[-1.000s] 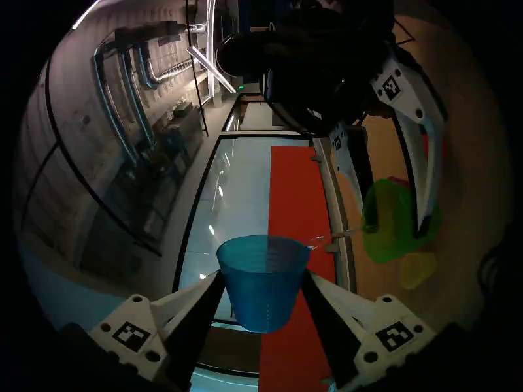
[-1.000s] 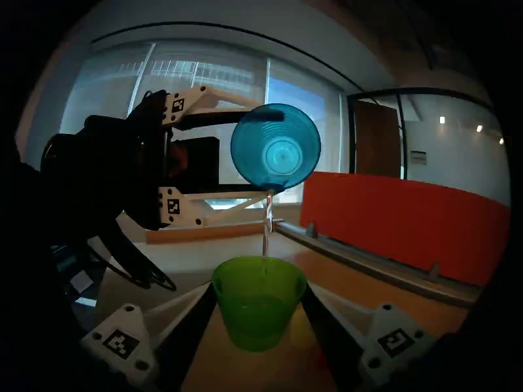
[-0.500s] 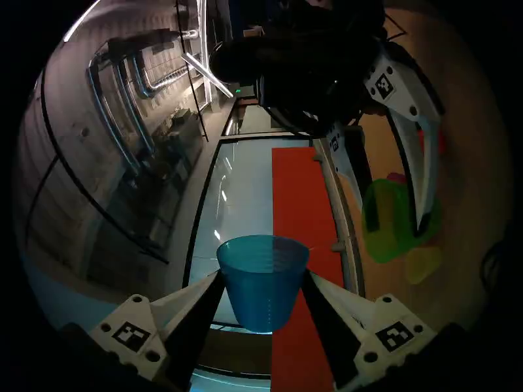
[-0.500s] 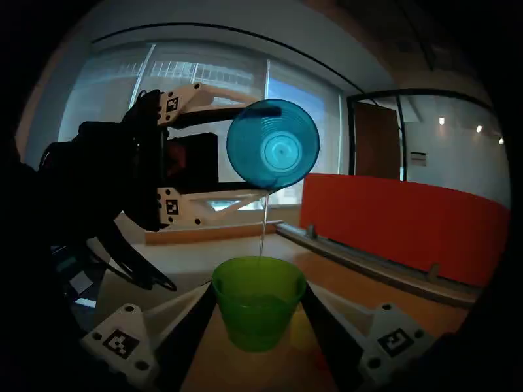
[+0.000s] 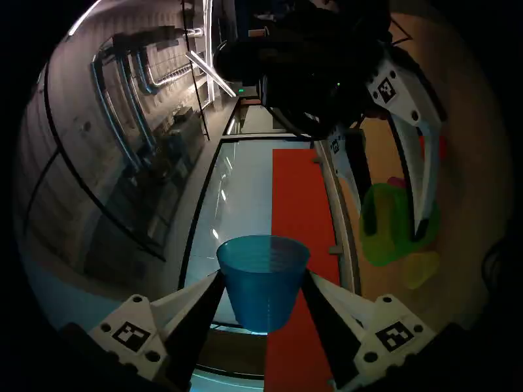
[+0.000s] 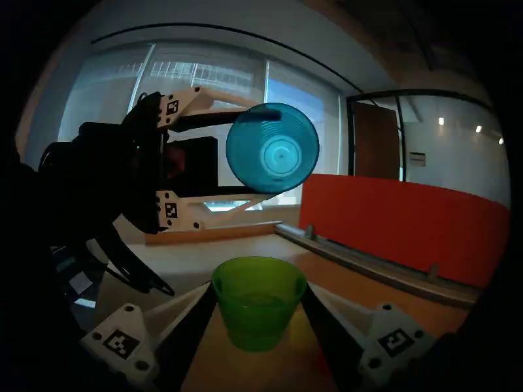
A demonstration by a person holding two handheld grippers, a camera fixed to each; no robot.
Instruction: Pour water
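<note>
My left gripper is shut on a blue cup, which lies tipped on its side. In the right gripper view that blue cup hangs above, its mouth facing the camera, held by the left gripper. My right gripper is shut on an upright green cup with water in its lower part, directly below the blue cup. No stream runs between them. In the left gripper view the green cup sits between the right gripper's fingers.
A wooden table lies under both cups. An orange partition with a metal rail runs along the right. Large windows stand behind. A yellow thing lies near the green cup.
The thin stream of water from the blue cup into the green cup has thinned and stopped. The blue cup has shifted only slightly; both grippers keep their hold.
</note>
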